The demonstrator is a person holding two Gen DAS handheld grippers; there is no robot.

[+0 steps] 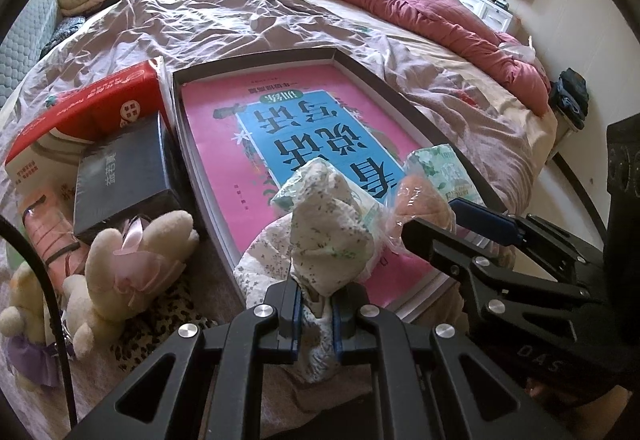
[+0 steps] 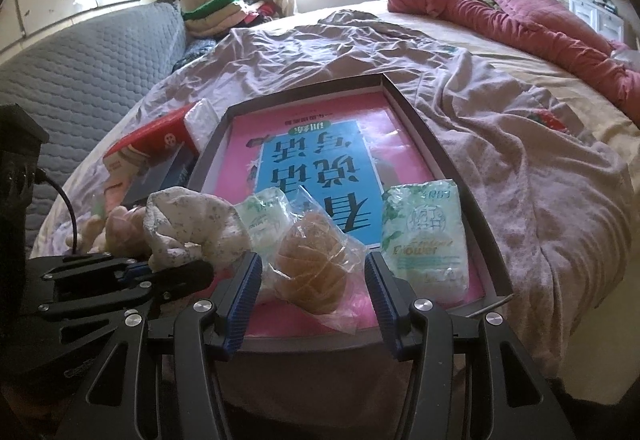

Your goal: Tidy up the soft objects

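A shallow box (image 1: 404, 100) with a pink and blue sheet inside lies on the bed; it also shows in the right wrist view (image 2: 440, 144). My left gripper (image 1: 314, 312) is shut on a floral white cloth (image 1: 332, 232), held over the box's near edge; the cloth also shows in the right wrist view (image 2: 188, 224). My right gripper (image 2: 314, 284) is open, its fingers on either side of a bagged bun (image 2: 312, 260) in the box. Two tissue packs (image 2: 426, 236) (image 2: 266, 216) lie in the box.
Plush toys (image 1: 132, 260) lie left of the box beside a dark box (image 1: 120, 176) and a red pack (image 1: 92, 108). A rumpled sheet (image 1: 248, 20) and red quilt (image 1: 432, 12) cover the bed. Folded clothes (image 2: 224, 12) sit at the far left.
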